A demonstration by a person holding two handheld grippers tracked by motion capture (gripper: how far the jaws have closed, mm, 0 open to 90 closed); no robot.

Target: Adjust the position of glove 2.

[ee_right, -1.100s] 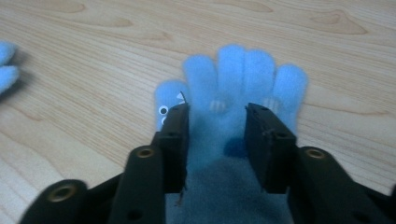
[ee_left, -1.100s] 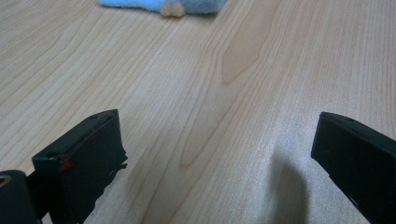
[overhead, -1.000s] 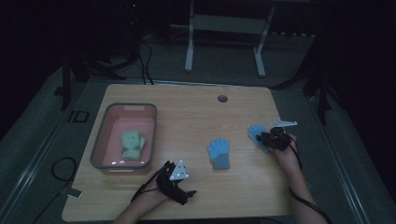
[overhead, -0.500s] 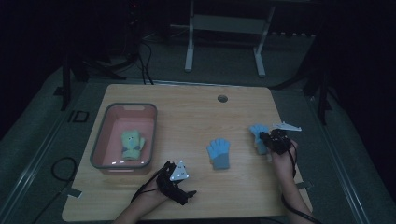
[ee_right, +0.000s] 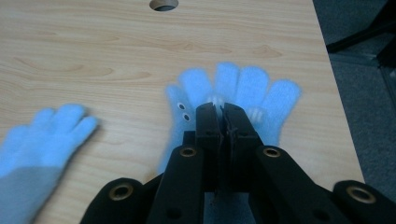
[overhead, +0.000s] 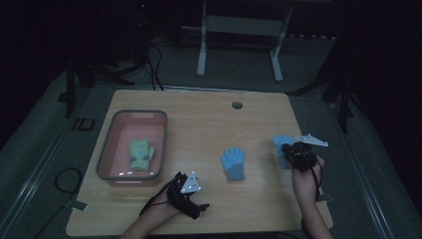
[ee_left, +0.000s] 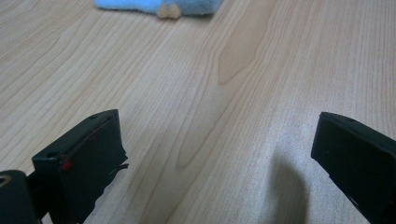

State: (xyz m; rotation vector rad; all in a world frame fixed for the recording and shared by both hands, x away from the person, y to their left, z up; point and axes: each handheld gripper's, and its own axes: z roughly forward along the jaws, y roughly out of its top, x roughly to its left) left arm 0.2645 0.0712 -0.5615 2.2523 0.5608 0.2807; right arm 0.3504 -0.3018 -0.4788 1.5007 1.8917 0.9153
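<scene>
Two blue gloves sit on my right half of the surface (overhead: 199, 114), and the change is on the far-right one (overhead: 279, 147): a second ago my right hand-held gripper (overhead: 293, 155) was down over it with the jaws partly apart, and since then they have come together. From the right gripper view the jaws look pressed closed on a pinch of that glove's fabric (ee_right: 275, 100), near the base of its fingers, with its little eyes showing just left of the jaws. My right hand (overhead: 304, 175) has also pulled back and up a little compared with the earlier high-view frames, so I judge the lift is starting, presumably toward the pink bin (overhead: 105, 149) where a green glove (overhead: 141, 154) already lies.

My other blue glove (overhead: 233, 163) lies flat mid-surface, untouched.

On the left, my hand-held gripper (overhead: 191, 198) rests low at the near edge, same place as before, pointing toward the middle glove. Its jaws stand wide apart with nothing but bare wood between them. My right forearm comes in steeply from the near-right corner.
</scene>
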